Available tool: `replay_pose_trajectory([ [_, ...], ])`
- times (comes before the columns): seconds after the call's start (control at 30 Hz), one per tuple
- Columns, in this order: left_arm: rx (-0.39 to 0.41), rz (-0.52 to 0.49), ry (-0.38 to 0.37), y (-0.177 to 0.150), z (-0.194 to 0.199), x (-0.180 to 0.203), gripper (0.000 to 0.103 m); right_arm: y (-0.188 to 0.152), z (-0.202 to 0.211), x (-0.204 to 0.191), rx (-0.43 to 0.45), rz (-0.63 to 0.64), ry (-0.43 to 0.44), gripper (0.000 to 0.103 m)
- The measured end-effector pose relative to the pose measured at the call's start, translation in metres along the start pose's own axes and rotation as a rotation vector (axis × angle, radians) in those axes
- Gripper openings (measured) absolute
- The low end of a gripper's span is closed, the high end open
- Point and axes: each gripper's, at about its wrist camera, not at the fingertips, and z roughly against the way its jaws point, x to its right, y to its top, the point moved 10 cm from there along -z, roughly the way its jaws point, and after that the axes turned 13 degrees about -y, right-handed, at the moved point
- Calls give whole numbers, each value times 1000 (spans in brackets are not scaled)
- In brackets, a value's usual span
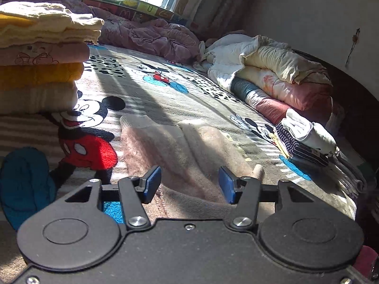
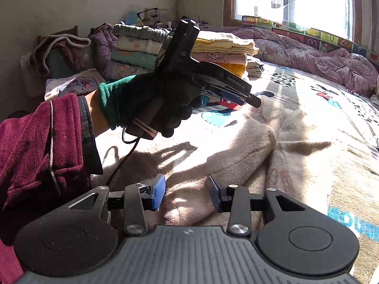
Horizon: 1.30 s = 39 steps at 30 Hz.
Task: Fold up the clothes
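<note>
A fuzzy pinkish-beige garment (image 1: 180,146) lies spread on the Mickey Mouse bedcover (image 1: 151,87), its two tube-like parts pointing away from me. My left gripper (image 1: 189,184) hovers just above the garment's near edge, blue pads wide apart and nothing between them. In the right wrist view the same garment (image 2: 272,142) is rumpled in sunlight. My right gripper (image 2: 187,193) stands over its near part; cloth shows in the gap but the pads do not press it. A dark-gloved hand (image 2: 146,101) holds the left gripper (image 2: 248,98) above the garment's far edge.
A tall stack of folded clothes (image 1: 40,59) stands at the left, seen again (image 2: 220,47) beside a second stack (image 2: 137,47). Rolled quilts (image 1: 272,71) and a folded striped garment (image 1: 303,142) line the right side. A purple quilt (image 1: 154,35) lies under the window. A maroon sleeve (image 2: 35,153) fills the near left.
</note>
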Motion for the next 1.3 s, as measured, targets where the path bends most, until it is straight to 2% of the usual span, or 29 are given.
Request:
replay_pose_trajectory([
  [0.07, 56, 52, -1, 7, 5, -6, 73, 21, 2, 14, 27, -26, 0, 40],
  [0.13, 103, 95, -4, 12, 8, -12, 76, 42, -17, 25, 60, 26, -37, 40],
  [0.23, 125, 126, 27, 13, 7, -21, 81, 66, -60, 33, 74, 127, -95, 40],
  [0.33, 91, 93, 55, 8, -1, -24, 80, 70, -116, 41, 21, 129, -96, 40],
  [0.4, 72, 35, 89, 10, -7, -23, 76, 34, -175, 52, -173, 94, -93, 40],
  [0.43, 77, 20, 94, 12, -8, -24, 72, 30, -182, 56, -143, 47, -63, 41],
  [0.53, 64, -42, 72, 24, -19, -20, 68, 33, -170, 53, -146, 49, -74, 40],
  [0.63, -17, -115, 64, 32, -46, -17, 68, 40, -144, 52, -90, -20, -38, 46],
  [0.7, -80, -155, 98, 32, -64, -19, 68, 41, -131, 51, -45, -16, -29, 58],
  [0.83, -144, -211, 137, 29, -78, -13, 68, 31, -119, 58, 7, -89, -7, 59],
  [0.9, -177, -236, 155, 27, -83, -9, 63, 27, -115, 61, 30, -127, 7, 59],
  [1.03, -253, -189, 196, 29, -112, -17, 52, 33, -94, 66, 122, -163, 80, 59],
  [1.13, -362, -154, 221, 13, -141, -26, 52, 44, -80, 86, 185, -291, 147, 60],
  [1.17, -403, -140, 231, 6, -152, -29, 53, 43, -81, 94, 180, -331, 153, 61],
  [1.27, -340, -82, 292, 27, -140, -26, 53, 38, -87, 119, 156, -450, 158, 61],
  [1.3, -344, -80, 318, 29, -142, -25, 53, 37, -89, 124, 148, -468, 154, 62],
])
